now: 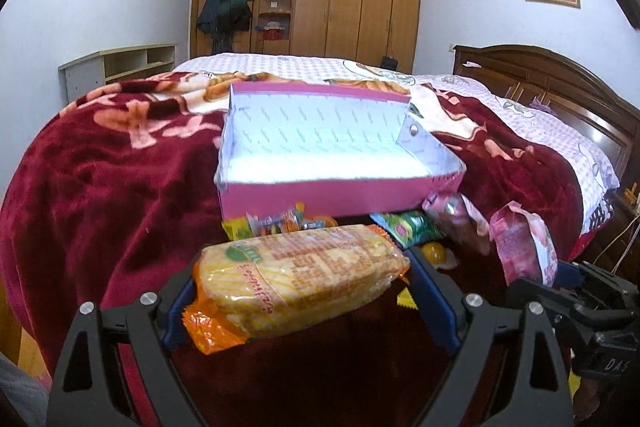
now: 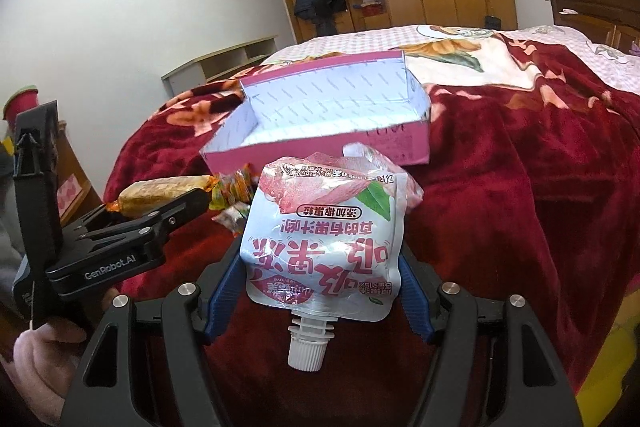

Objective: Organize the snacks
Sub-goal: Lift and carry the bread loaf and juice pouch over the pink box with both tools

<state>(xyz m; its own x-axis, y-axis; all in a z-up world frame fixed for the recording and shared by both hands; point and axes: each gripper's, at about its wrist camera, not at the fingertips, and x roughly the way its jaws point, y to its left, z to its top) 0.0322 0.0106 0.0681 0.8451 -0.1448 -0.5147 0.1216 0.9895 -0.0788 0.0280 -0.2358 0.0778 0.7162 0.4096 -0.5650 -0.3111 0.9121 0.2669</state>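
Note:
My left gripper is shut on a yellow-and-orange cracker pack, which lies crosswise between the blue pads, lifted above the blanket. My right gripper is shut on a white-and-pink jelly pouch whose white cap points back at the camera. A pink cardboard box with a white, empty inside sits on the bed just beyond both. The right wrist view shows that box ahead and the left gripper with its cracker pack to the left. The pouch also shows at the right of the left wrist view.
Loose snacks lie in front of the box: small candy packets, a green packet, another pink pouch. A dark red flowered blanket covers the bed. A wooden headboard stands on the right, a low shelf on the left. A hand holds the left gripper.

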